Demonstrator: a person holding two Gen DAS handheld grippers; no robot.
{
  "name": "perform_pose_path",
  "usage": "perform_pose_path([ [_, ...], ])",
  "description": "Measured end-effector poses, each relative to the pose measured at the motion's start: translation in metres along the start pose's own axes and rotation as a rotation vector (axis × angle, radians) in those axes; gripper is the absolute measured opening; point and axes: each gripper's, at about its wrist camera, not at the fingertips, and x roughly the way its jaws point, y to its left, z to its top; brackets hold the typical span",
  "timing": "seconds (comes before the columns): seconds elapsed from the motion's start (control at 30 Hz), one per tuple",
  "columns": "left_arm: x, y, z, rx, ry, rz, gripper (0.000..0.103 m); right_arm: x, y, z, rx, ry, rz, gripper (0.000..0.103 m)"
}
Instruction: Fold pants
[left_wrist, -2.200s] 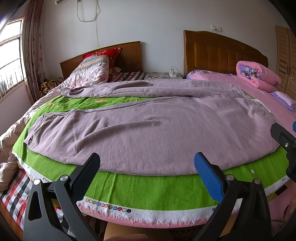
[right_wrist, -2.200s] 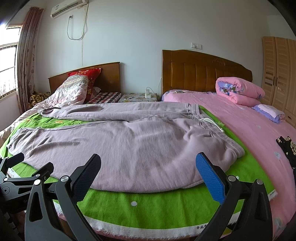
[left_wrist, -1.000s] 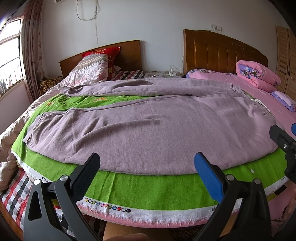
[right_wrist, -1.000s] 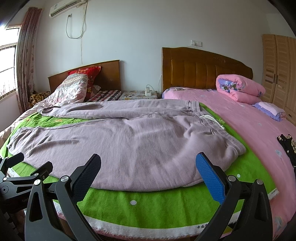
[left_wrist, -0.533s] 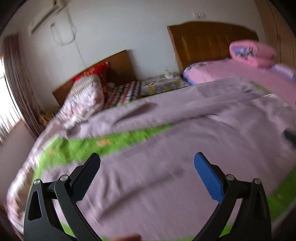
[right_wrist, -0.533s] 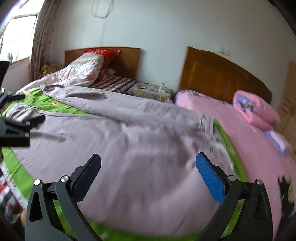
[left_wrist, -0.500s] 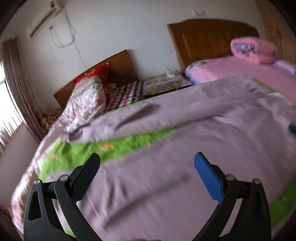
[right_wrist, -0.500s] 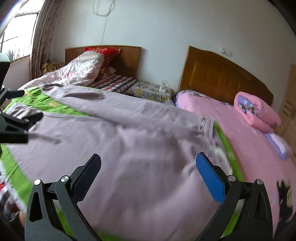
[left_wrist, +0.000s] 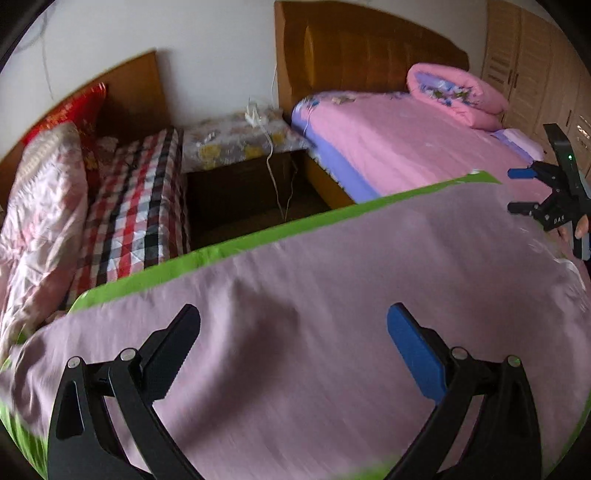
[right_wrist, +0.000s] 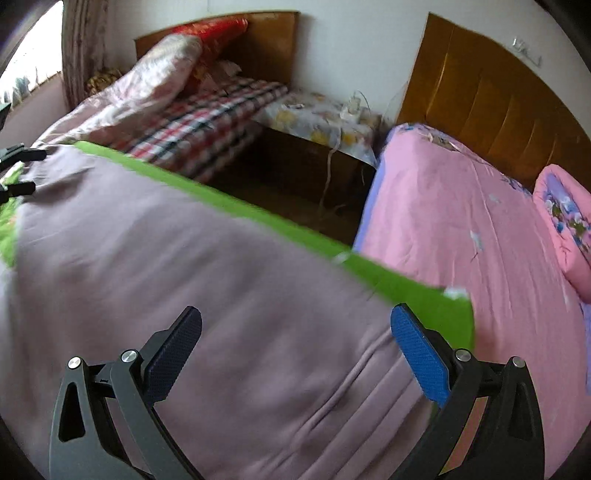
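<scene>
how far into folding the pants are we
Barely begun. Done: the mauve pants lie spread flat on the green cloth, with no fold visible. In hand: nothing; the left tongs and right tongs hover open above the fabric, the right near the waistband. Left: gripping the cloth and making every fold.

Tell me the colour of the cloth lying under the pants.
Bright green cloth, showing best in the right wrist view beyond the mauve pants.
</scene>
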Motion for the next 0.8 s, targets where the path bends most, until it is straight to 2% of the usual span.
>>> perform_pose_path([
  [0.1, 0.036, 0.024, 0.015, 0.055, 0.049, 0.008, 0.099, 0.034, -0.027, 0.014, 0.011, 0.053, 0.065, 0.099],
  [0.17, 0.054, 0.038, 0.022, 0.076, 0.087, -0.055, 0.093, 0.049, -0.036, 0.018, 0.011, 0.093, 0.139, 0.096],
  [0.23, 0.063, 0.046, 0.024, 0.103, 0.11, -0.093, 0.093, 0.064, -0.044, 0.019, 0.009, 0.153, 0.238, 0.091],
  [0.27, 0.066, 0.048, 0.025, 0.123, 0.117, -0.111, 0.093, 0.068, -0.046, 0.019, 0.004, 0.161, 0.26, 0.089],
  [0.3, 0.068, 0.049, 0.026, 0.139, 0.123, -0.13, 0.093, 0.067, -0.047, 0.019, -0.015, 0.148, 0.288, 0.083],
  [0.33, 0.072, 0.051, 0.028, 0.156, 0.131, -0.156, 0.093, 0.064, -0.049, 0.019, -0.023, 0.142, 0.315, 0.06],
  [0.37, 0.074, 0.052, 0.03, 0.164, 0.138, -0.178, 0.093, 0.062, -0.051, 0.019, -0.023, 0.139, 0.329, 0.041],
  [0.4, 0.075, 0.052, 0.031, 0.17, 0.141, -0.19, 0.093, 0.056, -0.05, 0.019, -0.036, 0.127, 0.32, 0.024],
  [0.43, 0.077, 0.052, 0.032, 0.18, 0.148, -0.203, 0.093, 0.045, -0.045, 0.017, -0.074, 0.099, 0.299, 0.02],
  [0.47, 0.079, 0.052, 0.033, 0.192, 0.155, -0.216, 0.093, 0.036, -0.038, 0.014, -0.106, 0.078, 0.28, 0.018],
  [0.6, 0.083, 0.045, 0.037, 0.247, 0.163, -0.227, 0.094, -0.029, -0.003, 0.001, -0.223, -0.059, 0.106, 0.015],
  [0.7, 0.085, 0.042, 0.042, 0.281, 0.16, -0.224, 0.094, -0.078, 0.017, -0.011, -0.228, -0.175, 0.012, 0.014],
  [0.8, 0.084, 0.04, 0.044, 0.289, 0.17, -0.233, 0.095, -0.11, 0.03, -0.024, -0.211, -0.254, -0.026, 0.014],
])
